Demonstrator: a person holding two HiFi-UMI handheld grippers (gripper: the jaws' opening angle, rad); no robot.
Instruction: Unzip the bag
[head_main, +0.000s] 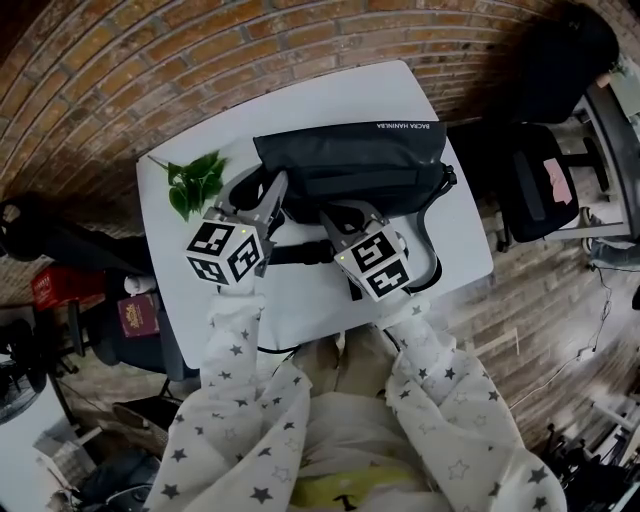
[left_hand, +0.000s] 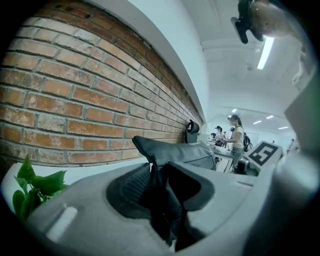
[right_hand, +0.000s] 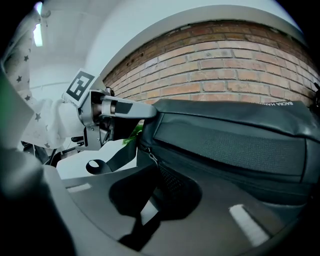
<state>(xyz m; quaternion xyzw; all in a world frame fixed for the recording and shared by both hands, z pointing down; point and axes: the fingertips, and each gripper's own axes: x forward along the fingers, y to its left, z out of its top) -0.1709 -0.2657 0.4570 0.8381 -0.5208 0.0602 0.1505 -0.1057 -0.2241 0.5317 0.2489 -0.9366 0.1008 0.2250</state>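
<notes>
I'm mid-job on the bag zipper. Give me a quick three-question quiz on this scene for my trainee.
1. True or false: the left gripper is clamped on one end of the black bag.
2. What lies on the white table beside the bag's left end in the head view? A) a green leafy sprig B) a red mug C) scissors
3. Short answer: which gripper has its jaws at the bag's zipper pull?
Key: 1 true; 2 A; 3 the right gripper.
</notes>
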